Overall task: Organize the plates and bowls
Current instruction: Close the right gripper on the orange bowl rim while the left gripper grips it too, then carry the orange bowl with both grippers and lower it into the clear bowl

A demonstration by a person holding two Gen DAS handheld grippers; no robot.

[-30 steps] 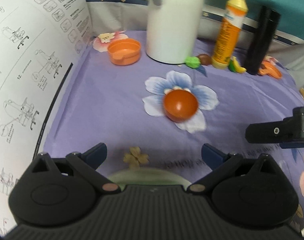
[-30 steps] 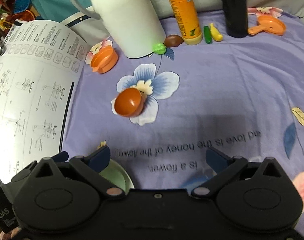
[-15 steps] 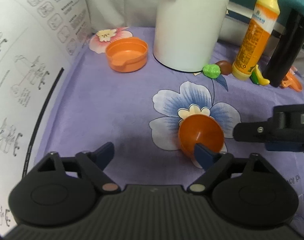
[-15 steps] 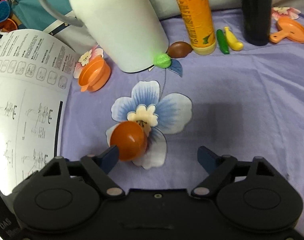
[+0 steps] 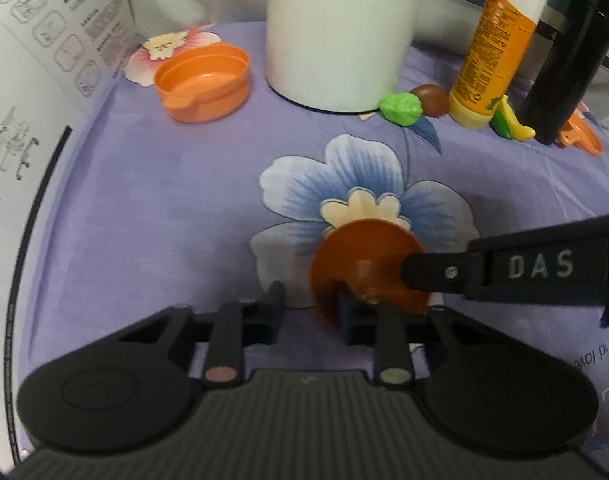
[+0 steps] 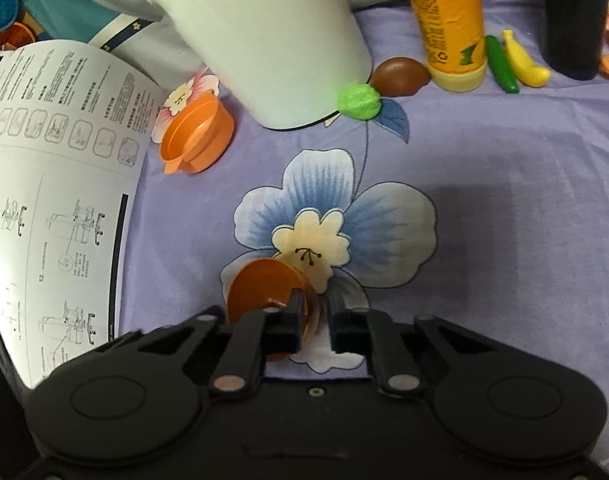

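A small dark-orange bowl (image 5: 368,256) (image 6: 264,288) lies tipped on its side on the purple flowered cloth, at the blue flower. My right gripper (image 6: 314,328) has narrowed around the bowl's rim, with its left finger (image 6: 288,320) inside the bowl; a small gap still shows between the jaws. Its finger (image 5: 444,272) reaches into the bowl in the left wrist view. My left gripper (image 5: 310,312) is half closed and empty, its right finger at the bowl's edge. A light-orange bowl with a lip (image 5: 204,78) (image 6: 196,140) sits far left.
A white jug (image 5: 340,28) (image 6: 264,36) stands behind the flower. An orange bottle (image 5: 500,36), a black bottle (image 5: 564,60), toy vegetables (image 6: 358,102) and an orange pan (image 5: 580,136) line the back. An instruction sheet (image 6: 44,184) curls up at the left.
Both grippers moved forward and down to the dark-orange bowl and narrowed their jaws. The right gripper's finger went inside the bowl. The bowl stays on the flower.
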